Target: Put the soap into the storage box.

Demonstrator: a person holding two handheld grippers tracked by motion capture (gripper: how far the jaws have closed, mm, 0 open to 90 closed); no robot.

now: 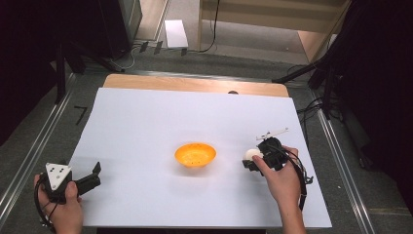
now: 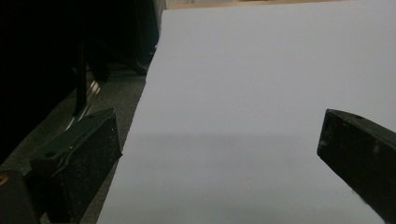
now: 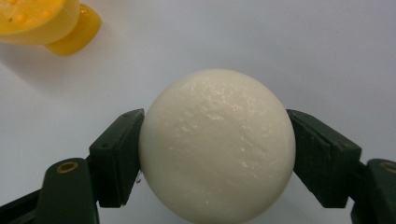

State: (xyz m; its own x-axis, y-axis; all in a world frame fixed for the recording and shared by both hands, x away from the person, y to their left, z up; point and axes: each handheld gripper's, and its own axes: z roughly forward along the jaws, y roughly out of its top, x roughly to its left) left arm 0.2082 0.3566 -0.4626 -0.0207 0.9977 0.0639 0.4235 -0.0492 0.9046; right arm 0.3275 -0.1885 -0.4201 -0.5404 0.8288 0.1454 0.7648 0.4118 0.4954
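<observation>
A white ball (image 3: 217,144) sits squeezed between the two black jaws of my right gripper (image 3: 217,154). From above, that ball (image 1: 252,154) shows at the tip of the right gripper (image 1: 249,160), held a little above the white sheet to the right of an orange bowl (image 1: 195,154). The bowl (image 3: 44,21) appears at the top left corner of the right gripper view. My left gripper (image 1: 96,174) rests at the sheet's near left corner, jaws wide apart with nothing between them (image 2: 219,158).
A white sheet (image 1: 146,126) covers most of the wooden table (image 1: 195,84). Dark stands and cables stand on the floor to the left and right of the table. The left jaw hangs over the sheet's left edge (image 2: 135,126).
</observation>
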